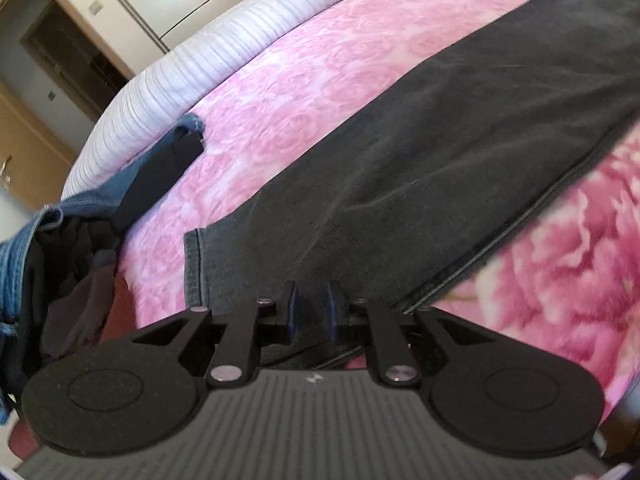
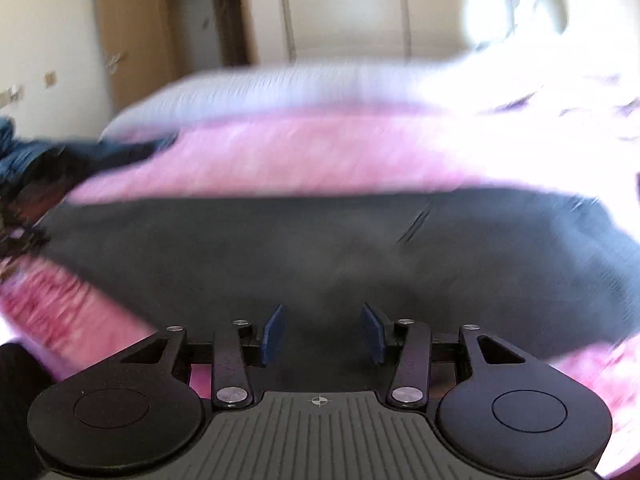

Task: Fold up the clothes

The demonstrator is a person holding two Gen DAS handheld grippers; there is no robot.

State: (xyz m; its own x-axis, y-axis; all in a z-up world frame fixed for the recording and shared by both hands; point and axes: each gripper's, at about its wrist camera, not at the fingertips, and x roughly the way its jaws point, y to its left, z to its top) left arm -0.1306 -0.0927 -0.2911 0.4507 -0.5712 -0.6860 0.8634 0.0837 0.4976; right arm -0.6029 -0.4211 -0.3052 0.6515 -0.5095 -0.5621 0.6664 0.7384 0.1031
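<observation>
Dark grey trousers [image 1: 420, 152] lie stretched flat on a pink flowered bedspread [image 1: 312, 76], the hemmed leg end near my left gripper. My left gripper [image 1: 312, 308] hovers just above that leg end, its blue-padded jaws a narrow gap apart with nothing between them. In the blurred right wrist view the same trousers [image 2: 320, 248] run across the frame. My right gripper [image 2: 323, 334] is open wide over the dark cloth and holds nothing.
A heap of blue denim and dark clothes [image 1: 60, 232] lies at the bed's left edge, and also shows in the right wrist view [image 2: 48, 160]. A white ribbed mattress edge [image 1: 192, 68] borders the spread. Cream wardrobes [image 2: 360, 12] and a wooden door [image 1: 36, 144] stand beyond.
</observation>
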